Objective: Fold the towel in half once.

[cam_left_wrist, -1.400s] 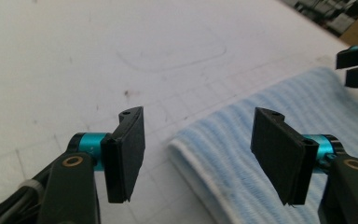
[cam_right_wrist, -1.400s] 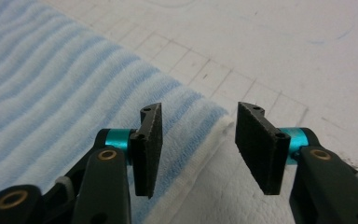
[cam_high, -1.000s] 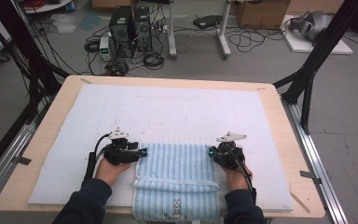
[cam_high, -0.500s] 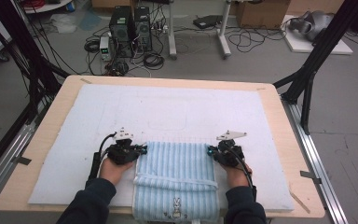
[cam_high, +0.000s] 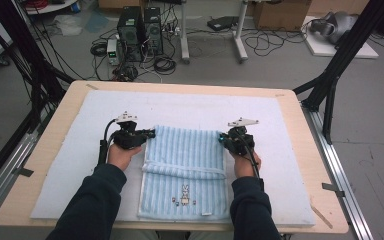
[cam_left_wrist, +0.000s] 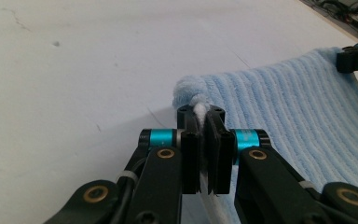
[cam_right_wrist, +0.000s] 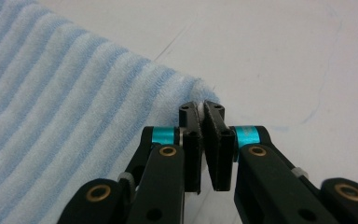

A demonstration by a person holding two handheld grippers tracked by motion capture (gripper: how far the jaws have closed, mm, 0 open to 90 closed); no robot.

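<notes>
A person's 2 forearms in dark sleeves reach in from the near edge, each hand gripping a black 2-jaw gripper. The left gripper points inward to the right, the right gripper inward to the left. Both pairs of jaws are pinched closed, each on a corner of the blue towel.

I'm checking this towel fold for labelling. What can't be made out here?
- Towel: near edge cut off by the frame bottom, high view.
- Print on it: too small to read.
- Pinched corner in left gripper: hidden between jaws.
- Same in right gripper.
</notes>
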